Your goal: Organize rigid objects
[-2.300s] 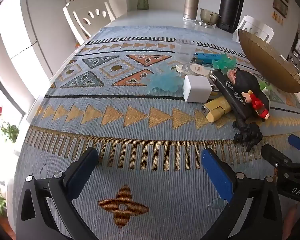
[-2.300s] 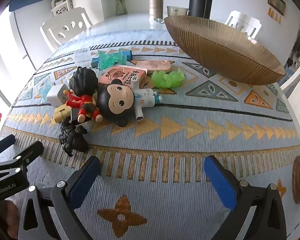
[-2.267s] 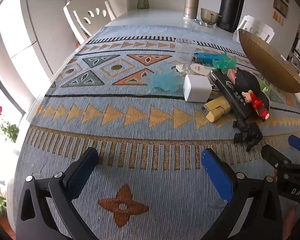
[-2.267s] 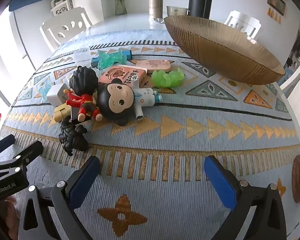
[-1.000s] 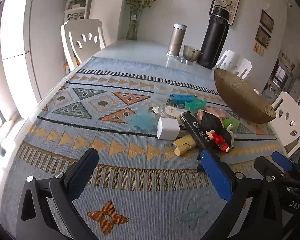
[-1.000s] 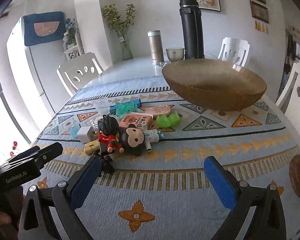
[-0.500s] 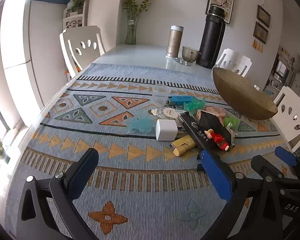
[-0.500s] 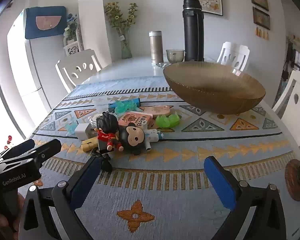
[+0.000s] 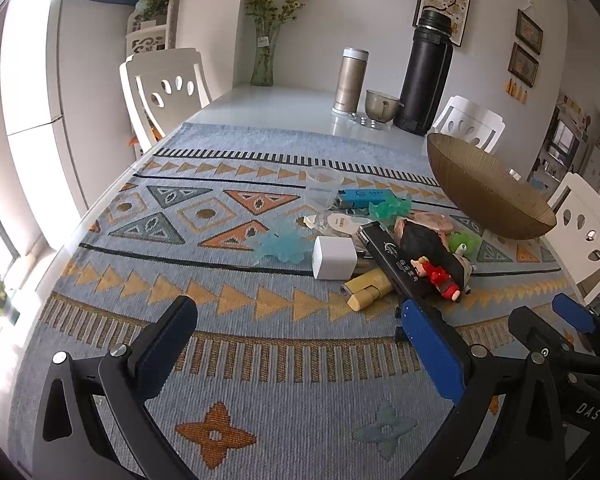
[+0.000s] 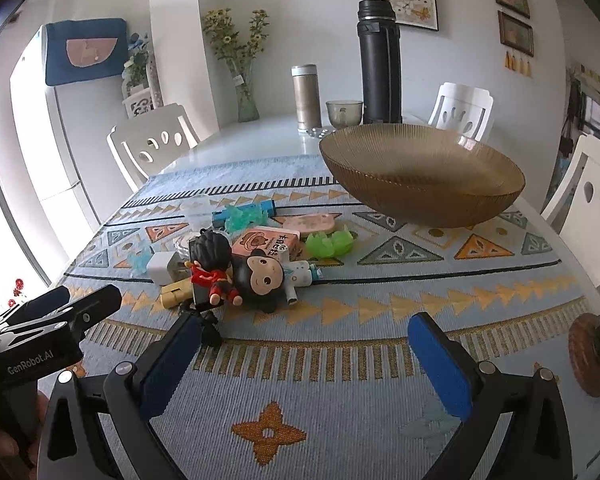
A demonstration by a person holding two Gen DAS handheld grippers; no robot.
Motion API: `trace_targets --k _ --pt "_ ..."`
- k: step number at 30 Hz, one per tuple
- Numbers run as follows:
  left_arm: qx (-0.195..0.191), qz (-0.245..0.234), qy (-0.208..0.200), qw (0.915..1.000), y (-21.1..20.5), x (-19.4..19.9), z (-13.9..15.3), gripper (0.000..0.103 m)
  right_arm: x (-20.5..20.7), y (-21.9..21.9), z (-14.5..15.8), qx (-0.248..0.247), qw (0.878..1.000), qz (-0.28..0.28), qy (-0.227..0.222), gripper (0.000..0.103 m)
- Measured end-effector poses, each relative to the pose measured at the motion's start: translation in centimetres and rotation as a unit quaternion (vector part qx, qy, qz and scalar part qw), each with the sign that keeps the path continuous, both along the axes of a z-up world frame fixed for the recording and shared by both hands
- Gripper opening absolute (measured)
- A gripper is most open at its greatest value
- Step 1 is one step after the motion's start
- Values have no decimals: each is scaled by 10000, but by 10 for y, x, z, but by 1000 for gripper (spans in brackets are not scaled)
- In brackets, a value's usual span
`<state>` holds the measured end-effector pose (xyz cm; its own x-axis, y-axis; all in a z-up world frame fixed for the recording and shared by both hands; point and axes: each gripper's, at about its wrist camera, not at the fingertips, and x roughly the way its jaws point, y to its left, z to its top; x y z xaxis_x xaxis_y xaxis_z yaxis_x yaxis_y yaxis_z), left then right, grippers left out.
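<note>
- Left gripper (image 9: 300,336) is up off the patterned cloth (image 9: 228,364), jaws spread wide, nothing between them.
- Right gripper (image 10: 304,344) is in the same pose: jaws wide apart, empty, hovering over the cloth's near edge.
- In the left view the right gripper sits out at 4 o'clock; in the right view the left gripper shows at 8 o'clock, a hand wrapped round its handle.
- The pile of small things lies in the middle of the cloth, at about 11 o'clock from the right gripper and 1 o'clock from the left one.
- Front of the pile: a monkey figure (image 10: 266,280) lying on its side, touching a black-haired doll in red (image 10: 212,264).
- A white cube charger (image 9: 334,258) stands at the pile's left edge, with a yellow block (image 9: 370,290) just beside it on the near side.
- A long black case (image 9: 396,266) runs diagonally over the heap, with the doll against it.
- Behind them: a pink printed box (image 10: 266,242), a green jelly toy (image 10: 330,244), a blue stick (image 9: 364,196), and a pale blue jelly toy (image 9: 278,246) off to the left.
- The big amber bowl (image 10: 422,174) stands empty at 1 o'clock in the right view, well apart from the pile.
- At the far end of the table: a black flask (image 10: 380,64), a steel tumbler (image 10: 306,96) and a small cup (image 10: 344,112), close together.
</note>
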<state>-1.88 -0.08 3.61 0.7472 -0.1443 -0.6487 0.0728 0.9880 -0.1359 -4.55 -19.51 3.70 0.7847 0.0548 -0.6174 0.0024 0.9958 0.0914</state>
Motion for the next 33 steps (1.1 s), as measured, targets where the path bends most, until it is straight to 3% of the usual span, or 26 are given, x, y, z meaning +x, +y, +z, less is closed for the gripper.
trace_targets --k 7,10,14,17,21,23,26,28,29,33 --pt "44 41 138 9999 1 2 -1 102 0 0 0 0 10000 -4 -4 103" --pt "8 -353 498 9981 6 12 1 102 0 -1 0 27 10000 55 11 103" --pt "487 -832 517 9940 18 28 20 102 3 -5 0 167 9997 116 113 103" --pt "921 -1129 410 9885 28 46 26 102 12 -9 -1 243 9979 202 562 103" --pt "1148 -1826 744 9736 28 74 11 101 14 -8 17 -452 9957 366 721 103" --pt "1333 -2119 778 9650 21 82 5 100 16 -15 26 -552 9946 533 701 103" --pt "1560 -2490 864 9519 10 96 -2 88 24 -34 27 -443 9938 620 804 96" --pt "1686 -2654 974 9443 7 103 -9 85 30 -47 21 -218 9926 690 979 82" --pt "1749 -2729 1006 9406 7 106 -12 83 35 -54 16 -42 9911 737 1105 81" --pt "1607 -2971 1140 9343 10 113 -19 69 48 -64 0 425 9855 853 1407 75"
